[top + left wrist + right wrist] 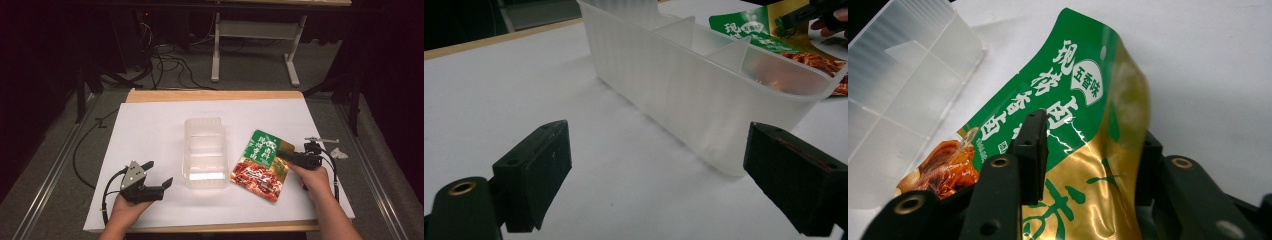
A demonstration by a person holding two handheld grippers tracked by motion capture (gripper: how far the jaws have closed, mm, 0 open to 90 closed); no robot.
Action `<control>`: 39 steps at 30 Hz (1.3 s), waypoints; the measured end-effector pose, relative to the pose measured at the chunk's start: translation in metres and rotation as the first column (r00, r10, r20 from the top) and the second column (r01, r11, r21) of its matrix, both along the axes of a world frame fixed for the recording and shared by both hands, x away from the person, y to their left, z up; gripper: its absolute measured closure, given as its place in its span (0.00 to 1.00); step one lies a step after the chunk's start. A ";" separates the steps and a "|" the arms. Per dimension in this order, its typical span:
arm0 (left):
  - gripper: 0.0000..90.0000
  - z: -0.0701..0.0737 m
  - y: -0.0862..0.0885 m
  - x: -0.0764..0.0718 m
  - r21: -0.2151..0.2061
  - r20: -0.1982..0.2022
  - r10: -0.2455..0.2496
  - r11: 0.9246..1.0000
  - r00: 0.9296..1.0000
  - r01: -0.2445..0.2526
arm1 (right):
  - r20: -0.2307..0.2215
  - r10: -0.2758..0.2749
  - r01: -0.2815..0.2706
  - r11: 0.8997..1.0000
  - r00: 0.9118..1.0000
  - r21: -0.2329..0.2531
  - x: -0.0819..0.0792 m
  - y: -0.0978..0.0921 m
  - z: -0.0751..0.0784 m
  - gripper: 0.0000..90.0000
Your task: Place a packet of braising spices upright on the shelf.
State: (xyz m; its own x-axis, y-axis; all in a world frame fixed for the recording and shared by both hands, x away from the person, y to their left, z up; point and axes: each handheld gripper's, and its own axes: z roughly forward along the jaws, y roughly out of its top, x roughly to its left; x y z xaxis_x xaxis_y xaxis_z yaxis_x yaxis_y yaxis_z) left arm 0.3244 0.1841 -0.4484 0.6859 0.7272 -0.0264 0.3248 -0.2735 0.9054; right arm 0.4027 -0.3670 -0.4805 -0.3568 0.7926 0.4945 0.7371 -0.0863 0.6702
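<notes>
pouch point(261, 164) right of container point(204, 152), on table point(150, 135)

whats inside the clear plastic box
Nothing shows inside the clear box: thin dividers split it into compartments, and they look empty. The snack pouch lies beside it, pinched by the right gripper. The box's glare hides part of its floor.
</notes>
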 end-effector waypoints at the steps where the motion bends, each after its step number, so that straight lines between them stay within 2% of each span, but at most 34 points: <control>1: 0.14 0.000 0.000 0.000 -0.003 -0.001 0.000 1.000 1.000 0.000 | 0.004 -0.003 0.003 1.000 1.000 -0.010 -0.001 0.000 0.001 0.76; 3: 0.14 0.001 0.000 -0.001 -0.006 0.001 -0.002 1.000 1.000 0.002 | 0.027 -0.012 0.012 1.000 1.000 -0.008 -0.003 -0.001 0.004 0.83; 6: 0.14 0.001 0.000 -0.001 -0.007 0.003 -0.003 1.000 1.000 0.003 | 0.044 -0.010 0.011 1.000 0.999 -0.020 -0.004 -0.002 0.006 0.87; 8: 0.14 0.000 -0.001 0.001 0.000 -0.002 -0.004 1.000 1.000 0.004 | 0.057 -0.013 0.013 1.000 0.998 -0.012 -0.006 -0.003 0.009 0.95; 12: 0.14 0.000 -0.002 0.000 0.004 0.001 -0.007 1.000 1.000 0.007 | 0.084 -0.015 0.017 1.000 0.996 -0.023 -0.009 -0.003 0.012 1.00; 13: 0.14 0.000 -0.002 0.000 0.004 0.002 -0.006 1.000 1.000 0.006 | 0.107 -0.005 0.009 0.999 0.994 -0.035 -0.011 -0.003 0.016 1.00; 16: 0.15 0.001 -0.001 -0.001 -0.002 0.012 -0.002 1.000 1.000 0.002 | 0.135 0.003 0.004 0.999 0.991 -0.050 -0.015 -0.001 0.021 1.00; 22: 0.16 0.003 0.001 -0.003 -0.019 0.030 0.008 1.000 1.000 -0.007 | 0.189 0.009 -0.002 0.999 0.982 -0.038 -0.023 0.002 0.033 1.00; 23: 0.16 0.004 0.001 -0.003 -0.020 0.036 0.009 1.000 0.999 -0.008 | 0.213 0.015 -0.007 0.999 0.977 -0.038 -0.026 0.003 0.037 1.00; 29: 0.17 0.005 0.001 -0.004 -0.029 0.045 0.021 0.999 0.999 -0.020 | 0.254 0.021 -0.016 1.000 0.967 -0.024 -0.033 0.004 0.046 1.00; 30: 0.17 0.006 0.002 -0.005 -0.030 0.051 0.022 0.999 0.998 -0.020 | 0.273 0.030 -0.022 0.999 0.962 -0.029 -0.036 0.006 0.049 1.00; 34: 0.17 0.006 0.002 -0.004 -0.027 0.052 0.024 0.999 0.998 -0.023 | 0.290 0.033 -0.025 0.999 0.956 -0.029 -0.040 0.009 0.055 1.00; 35: 0.17 0.006 0.002 -0.004 -0.027 0.055 0.025 0.999 0.998 -0.024 | 0.308 0.036 -0.028 0.999 0.951 -0.031 -0.042 0.010 0.057 1.00; 38: 0.17 0.006 0.002 -0.004 -0.026 0.057 0.026 0.999 0.998 -0.025 | 0.318 0.037 -0.031 0.999 0.947 -0.025 -0.044 0.011 0.060 1.00; 39: 0.17 0.006 0.002 -0.004 -0.027 0.061 0.028 0.999 0.998 -0.027 | 0.332 0.035 -0.032 0.999 0.943 -0.015 -0.046 0.011 0.064 1.00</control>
State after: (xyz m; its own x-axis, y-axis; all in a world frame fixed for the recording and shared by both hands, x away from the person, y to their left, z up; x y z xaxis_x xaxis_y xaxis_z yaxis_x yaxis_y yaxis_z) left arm 0.3205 0.1863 -0.4427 0.6666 0.7454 -0.0046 0.2759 -0.2411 0.9305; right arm 0.3567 -0.3564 -0.4166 -0.5259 0.7814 0.3359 0.4750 -0.0578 0.8781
